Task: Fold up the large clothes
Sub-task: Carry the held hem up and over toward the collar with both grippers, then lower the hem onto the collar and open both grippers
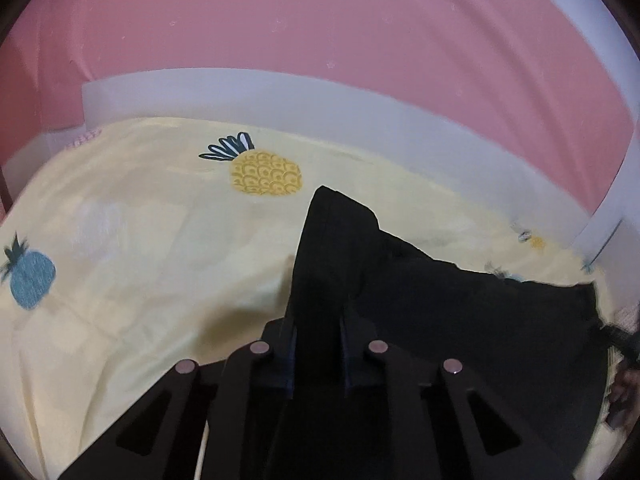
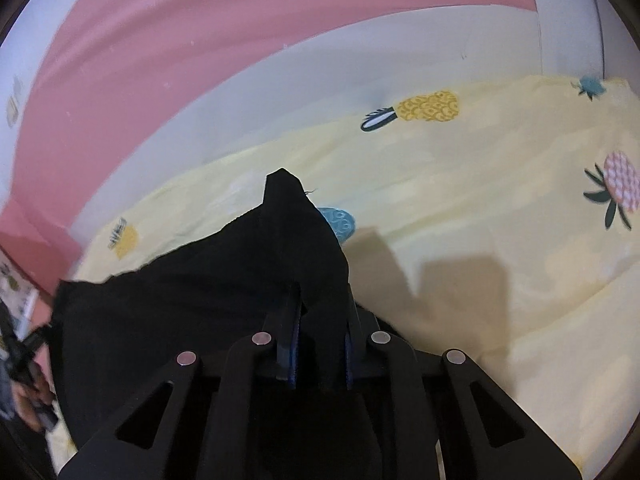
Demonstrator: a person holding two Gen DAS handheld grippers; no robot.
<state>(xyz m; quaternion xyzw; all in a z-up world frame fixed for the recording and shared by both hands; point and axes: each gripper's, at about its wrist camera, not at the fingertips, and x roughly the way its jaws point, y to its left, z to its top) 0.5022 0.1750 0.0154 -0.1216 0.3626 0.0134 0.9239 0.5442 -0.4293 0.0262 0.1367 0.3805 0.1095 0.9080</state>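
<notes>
A large black garment (image 1: 460,320) hangs stretched between my two grippers above a yellow pineapple-print bed sheet (image 1: 140,220). My left gripper (image 1: 318,320) is shut on one corner of the garment, and a point of cloth sticks up past its fingers. My right gripper (image 2: 322,308) is shut on the other corner of the black garment (image 2: 180,320), with a similar point of cloth above the fingers. The cloth runs right from the left gripper and left from the right gripper. Its lower part is hidden behind the gripper bodies.
The yellow sheet (image 2: 480,220) covers the bed. A white bed frame (image 1: 260,96) runs along its far side, with a pink wall (image 1: 280,20) behind. The other gripper and the hand holding it show at the edge of each view (image 2: 24,380).
</notes>
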